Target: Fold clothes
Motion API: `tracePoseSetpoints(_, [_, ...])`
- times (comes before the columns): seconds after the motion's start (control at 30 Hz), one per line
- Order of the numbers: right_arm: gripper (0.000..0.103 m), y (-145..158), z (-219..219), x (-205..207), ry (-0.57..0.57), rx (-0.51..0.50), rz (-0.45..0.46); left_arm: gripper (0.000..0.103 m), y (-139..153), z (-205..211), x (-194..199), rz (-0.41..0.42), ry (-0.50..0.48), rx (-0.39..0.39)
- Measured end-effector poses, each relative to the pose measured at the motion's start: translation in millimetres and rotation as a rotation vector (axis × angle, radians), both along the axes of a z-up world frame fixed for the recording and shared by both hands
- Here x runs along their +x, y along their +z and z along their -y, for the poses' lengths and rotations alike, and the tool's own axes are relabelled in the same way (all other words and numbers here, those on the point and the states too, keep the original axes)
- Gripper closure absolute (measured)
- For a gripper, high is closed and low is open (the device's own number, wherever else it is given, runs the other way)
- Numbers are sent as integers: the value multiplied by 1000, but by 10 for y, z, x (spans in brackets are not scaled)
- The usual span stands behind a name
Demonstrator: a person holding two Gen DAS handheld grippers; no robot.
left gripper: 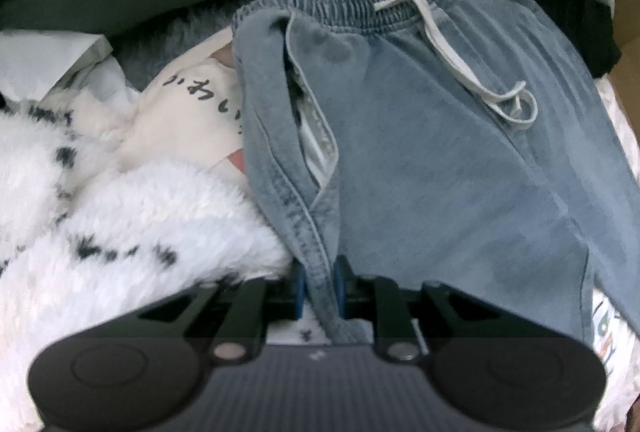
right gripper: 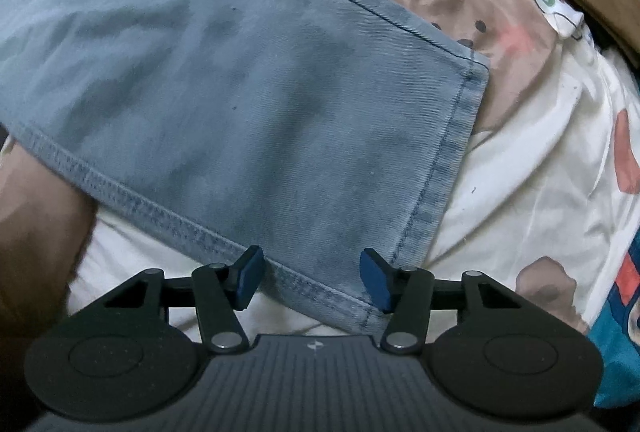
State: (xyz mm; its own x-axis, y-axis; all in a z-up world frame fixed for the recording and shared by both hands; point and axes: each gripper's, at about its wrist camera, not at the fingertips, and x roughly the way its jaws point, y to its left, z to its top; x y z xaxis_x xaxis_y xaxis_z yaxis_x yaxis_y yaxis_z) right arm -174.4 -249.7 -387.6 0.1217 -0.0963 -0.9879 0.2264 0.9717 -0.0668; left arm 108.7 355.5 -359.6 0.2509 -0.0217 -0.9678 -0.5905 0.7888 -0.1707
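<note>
Here, left gripper (left gripper: 320, 282) clenched on jeans (left gripper: 440, 152) (side seam), right gripper (right gripper: 312, 282) released.

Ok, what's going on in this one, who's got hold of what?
A person with a claw in each hand is folding light blue jeans on a patterned bedsheet. The left claw is pinched shut on the side seam below the waistband. The right claw stands open astride the hem corner of a leg, not yet gripping. A fluffy white garment lies beside.
</note>
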Motion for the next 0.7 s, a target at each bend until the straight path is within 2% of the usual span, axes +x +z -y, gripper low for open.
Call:
tracePoseSetpoints(0.2, [42, 7, 13, -50, 1, 16, 21, 83, -67, 135, 198, -40, -33, 36])
tracePoseSetpoints(0.4, [42, -30, -124, -113, 124, -13, -8, 82, -128, 206, 256, -61, -41, 68])
tracePoseSetpoints(0.7, [41, -55, -199, -55, 157, -50, -6, 81, -130, 315, 297, -66, -21, 72])
